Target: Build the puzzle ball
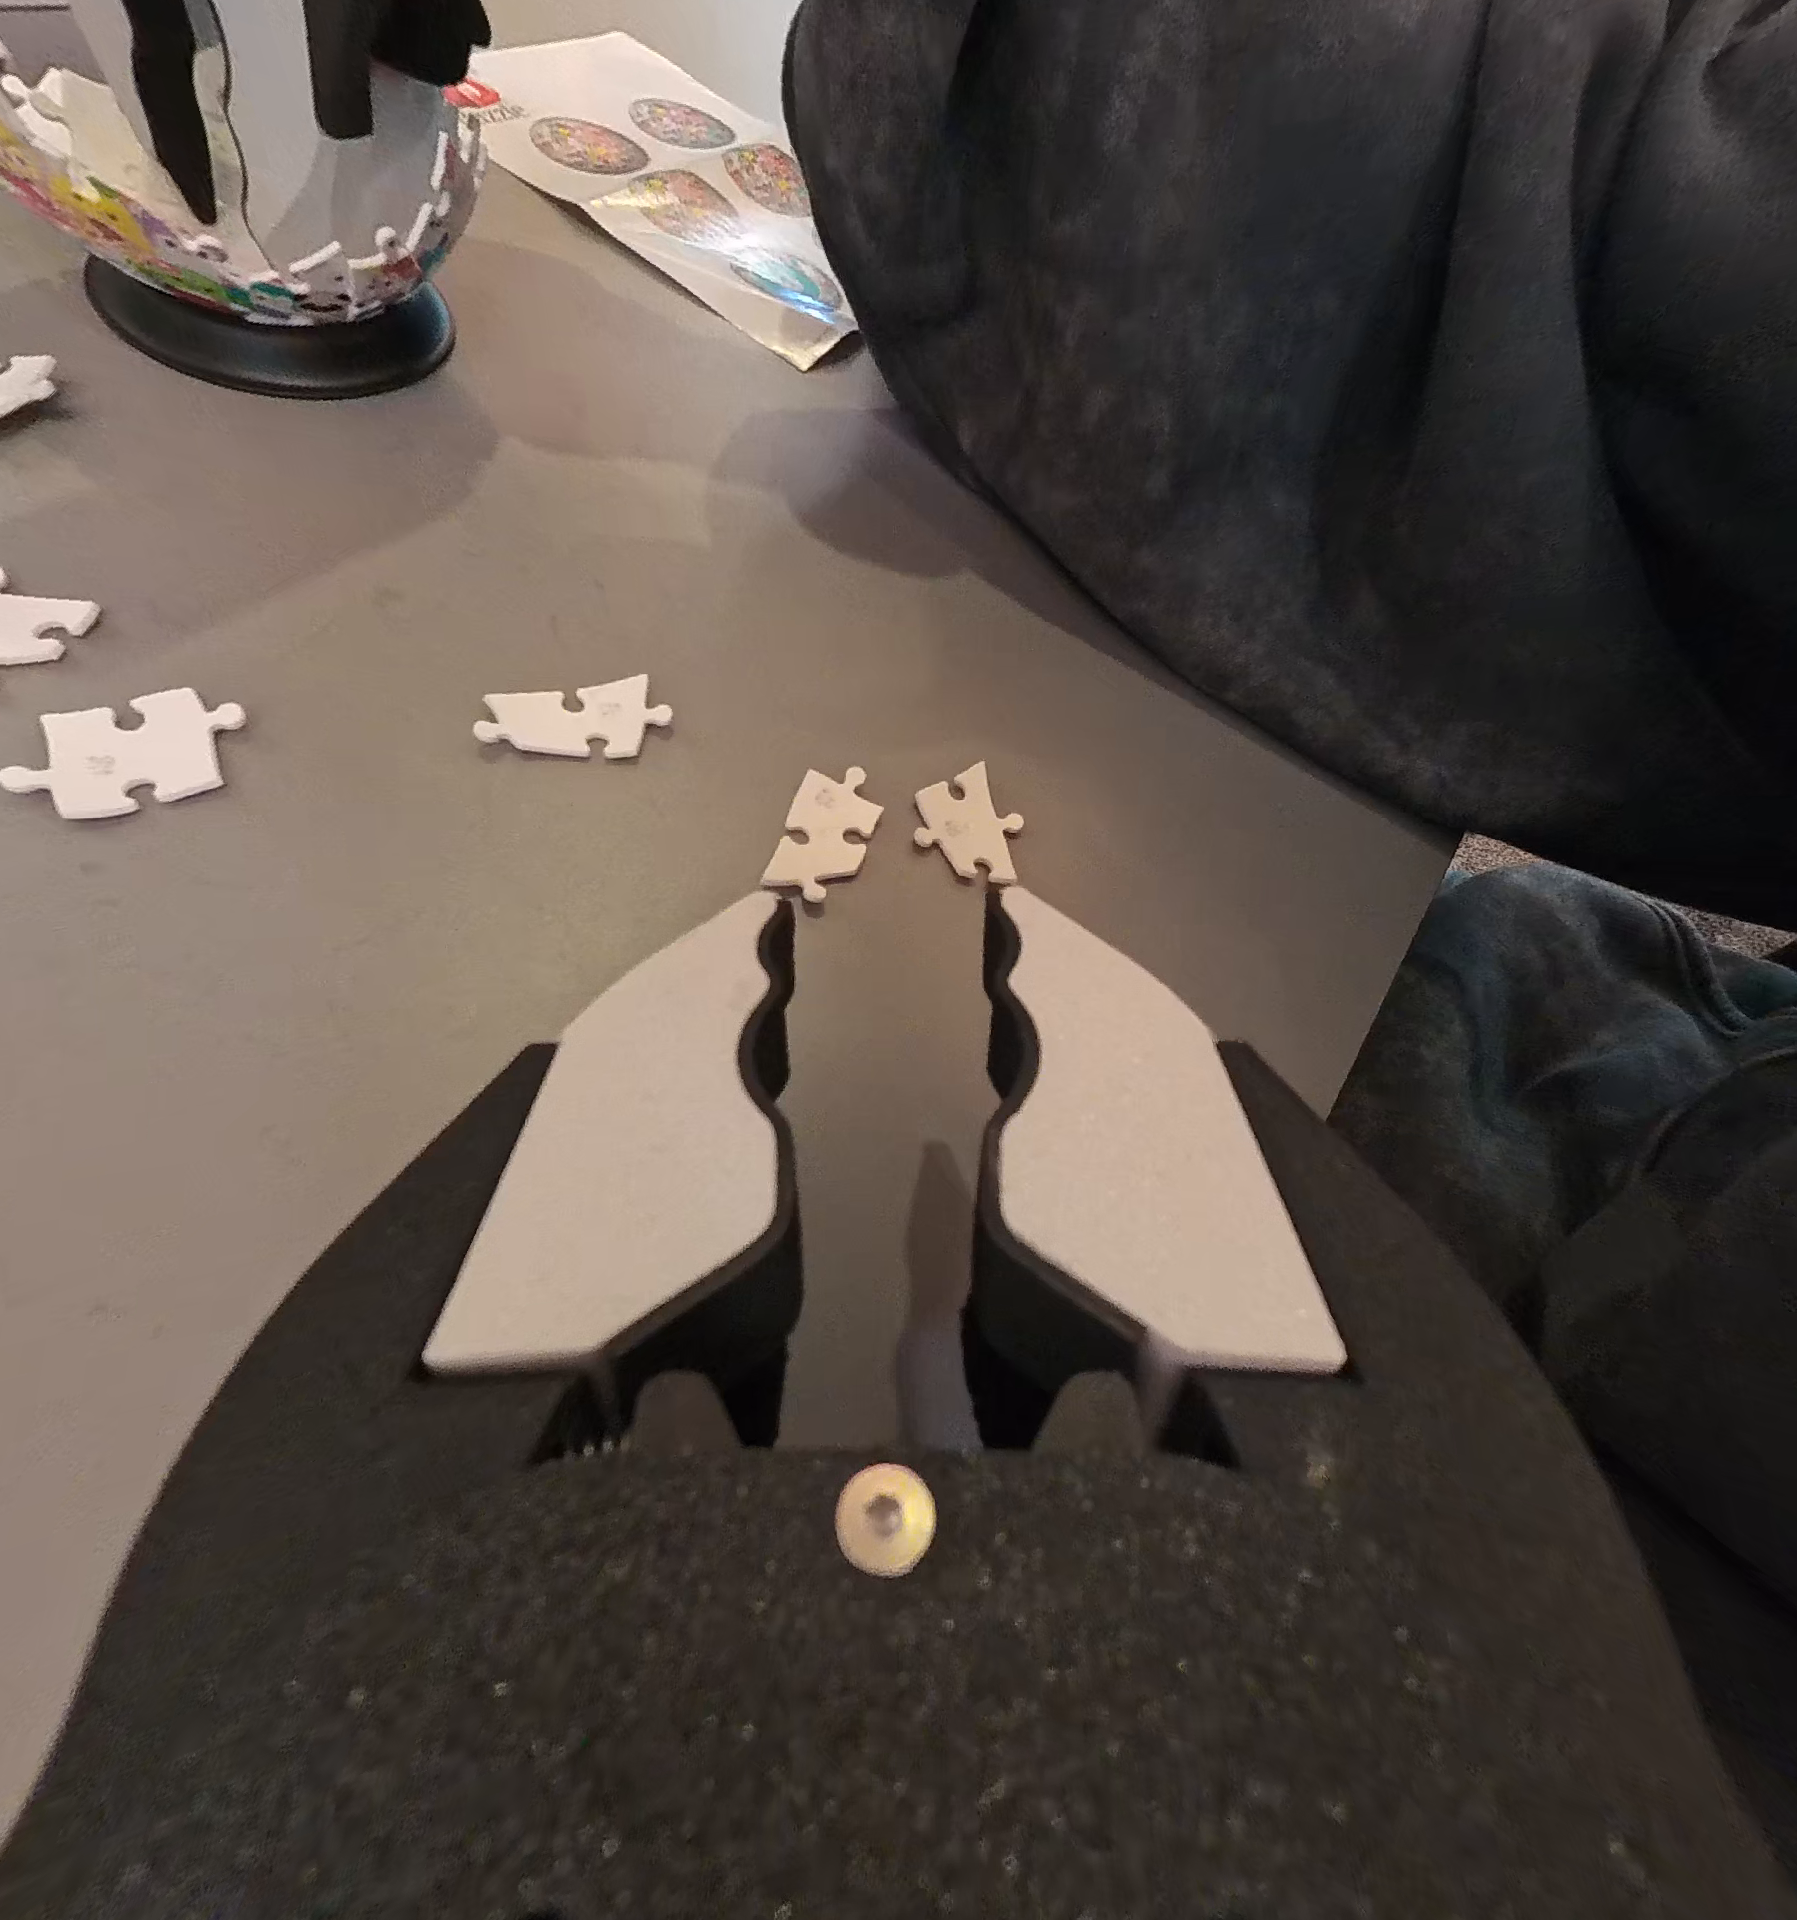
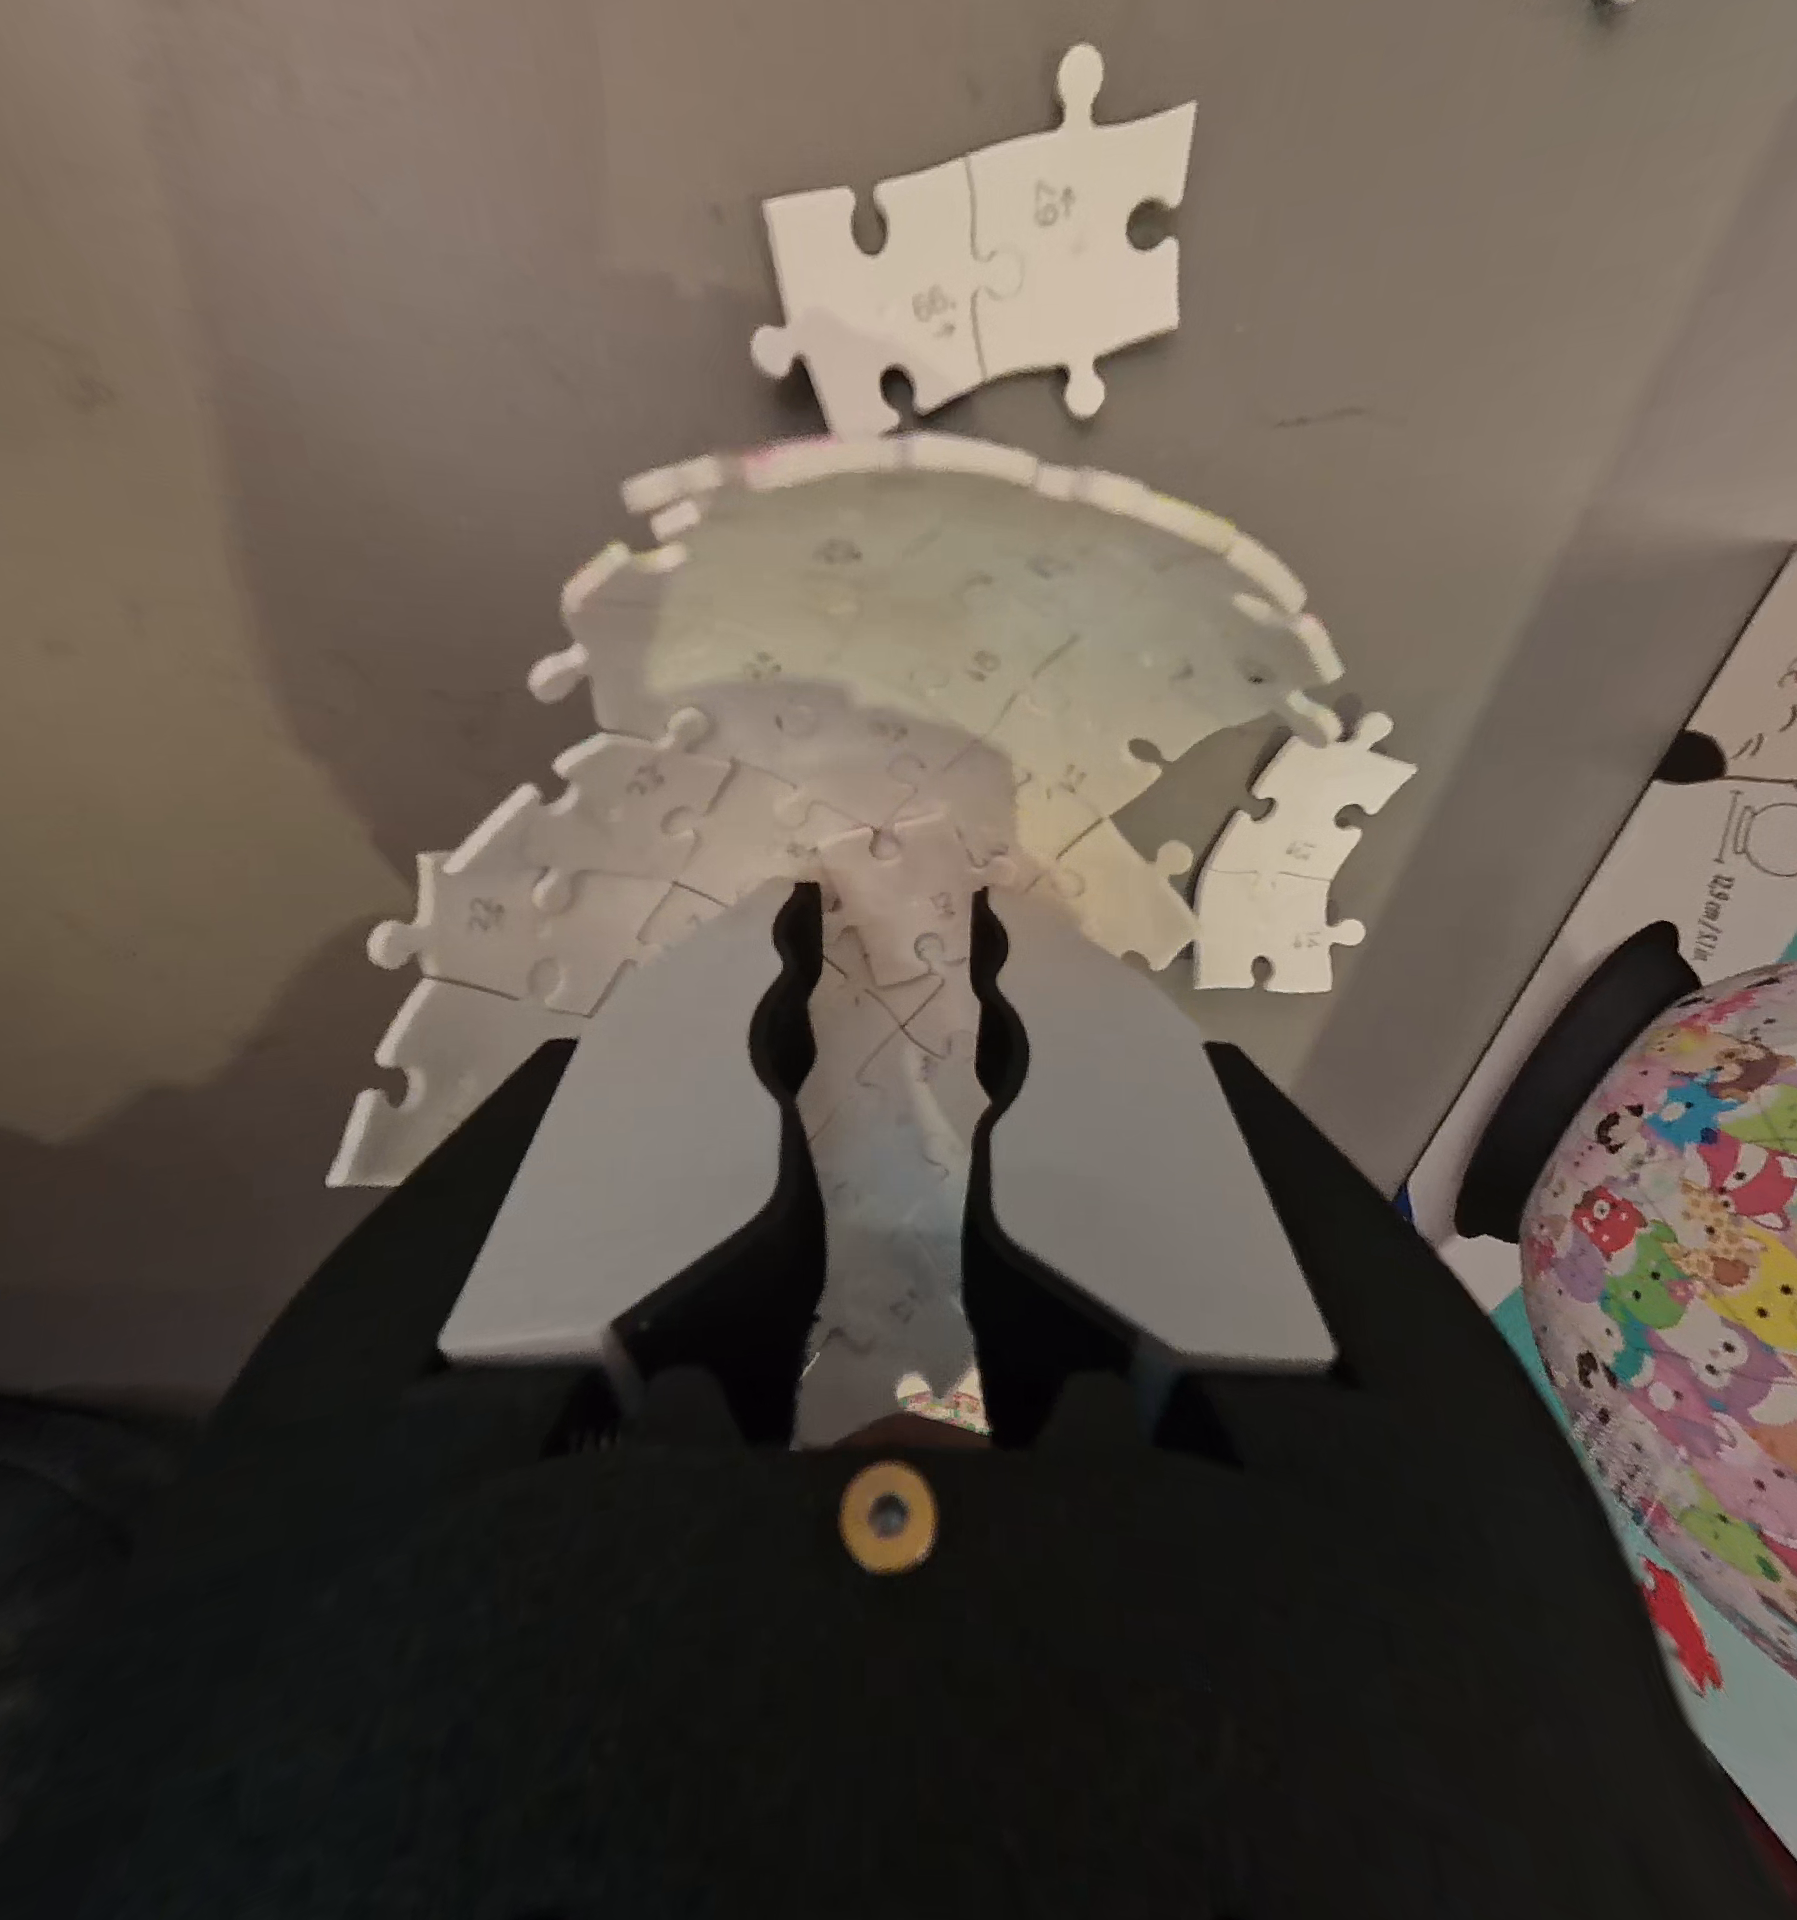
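Observation:
The part-built colourful puzzle ball (image 1: 135, 234) stands on a black stand (image 1: 270, 348) at the far left; it also shows in the right wrist view (image 2: 1704, 1351). My right gripper (image 2: 892, 904) holds a curved section of joined pieces (image 2: 873, 623), white inner side towards the camera, just above the table; the section runs up between its jaws. This gripper also shows by the ball (image 1: 270, 177). My left gripper (image 1: 889, 904) is open and empty, low over the table. Two single white pieces (image 1: 826, 831) (image 1: 967, 821) lie just ahead of its fingertips.
Joined white pairs (image 1: 572, 717) (image 1: 120, 753) and loose pieces (image 1: 0, 623) lie on the grey table (image 1: 458, 499). More pairs (image 2: 977, 260) (image 2: 1289, 862) lie beyond the held section. The puzzle box (image 2: 1756, 727) lies at the right. A sticker sheet (image 1: 665, 177) and a person's dark clothing (image 1: 1393, 416) are far right.

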{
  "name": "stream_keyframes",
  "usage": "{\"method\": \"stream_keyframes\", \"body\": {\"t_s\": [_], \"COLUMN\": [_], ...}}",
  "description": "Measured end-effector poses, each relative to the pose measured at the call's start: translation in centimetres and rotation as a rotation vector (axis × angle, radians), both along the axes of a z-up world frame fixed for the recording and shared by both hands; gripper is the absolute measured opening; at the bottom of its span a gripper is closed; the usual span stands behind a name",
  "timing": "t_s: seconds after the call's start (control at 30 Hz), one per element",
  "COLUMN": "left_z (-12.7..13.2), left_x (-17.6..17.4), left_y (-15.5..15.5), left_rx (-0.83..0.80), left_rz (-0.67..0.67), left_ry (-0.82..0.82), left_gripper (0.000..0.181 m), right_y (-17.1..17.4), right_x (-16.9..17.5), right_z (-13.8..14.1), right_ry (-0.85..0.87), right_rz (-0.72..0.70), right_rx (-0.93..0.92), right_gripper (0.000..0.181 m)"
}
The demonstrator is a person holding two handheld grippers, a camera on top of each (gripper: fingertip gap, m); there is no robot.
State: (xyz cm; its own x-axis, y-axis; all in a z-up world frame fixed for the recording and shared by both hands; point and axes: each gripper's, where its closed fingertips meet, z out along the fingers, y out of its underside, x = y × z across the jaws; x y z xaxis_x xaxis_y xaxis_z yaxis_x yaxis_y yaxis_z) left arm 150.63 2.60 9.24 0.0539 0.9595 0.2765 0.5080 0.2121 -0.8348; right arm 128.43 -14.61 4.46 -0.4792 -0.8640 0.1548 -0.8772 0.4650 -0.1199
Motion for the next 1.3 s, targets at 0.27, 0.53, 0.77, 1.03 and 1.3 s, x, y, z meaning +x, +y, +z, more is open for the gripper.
{"method": "stream_keyframes", "body": {"t_s": [0.27,0.53,0.77,1.03,1.3], "left_z": [-0.1,-0.1,0.0,0.1,0.6], "left_x": [0.0,0.0,0.1,0.1,-0.2], "left_y": [0.0,0.3,0.4,0.3,-0.9], "left_rx": [0.002,0.003,0.016,0.021,0.018], "left_rz": [-0.003,-0.014,-0.019,-0.015,0.034], "left_ry": [-0.005,-0.007,-0.003,0.003,0.027], "left_gripper": [0.034,0.034,0.034,0.034,0.034], "right_y": [0.0,0.0,0.3,0.8,0.6], "right_x": [0.0,-0.1,0.0,0.0,-0.3], "right_z": [0.0,0.0,-0.1,-0.1,0.7], "right_ry": [-0.017,-0.039,-0.065,-0.053,-0.082], "right_rz": [-0.004,-0.048,-0.074,-0.051,-0.06], "right_rx": [0.0,0.038,0.083,0.157,0.067], "right_gripper": [0.029,0.033,0.029,0.028,0.028]}}
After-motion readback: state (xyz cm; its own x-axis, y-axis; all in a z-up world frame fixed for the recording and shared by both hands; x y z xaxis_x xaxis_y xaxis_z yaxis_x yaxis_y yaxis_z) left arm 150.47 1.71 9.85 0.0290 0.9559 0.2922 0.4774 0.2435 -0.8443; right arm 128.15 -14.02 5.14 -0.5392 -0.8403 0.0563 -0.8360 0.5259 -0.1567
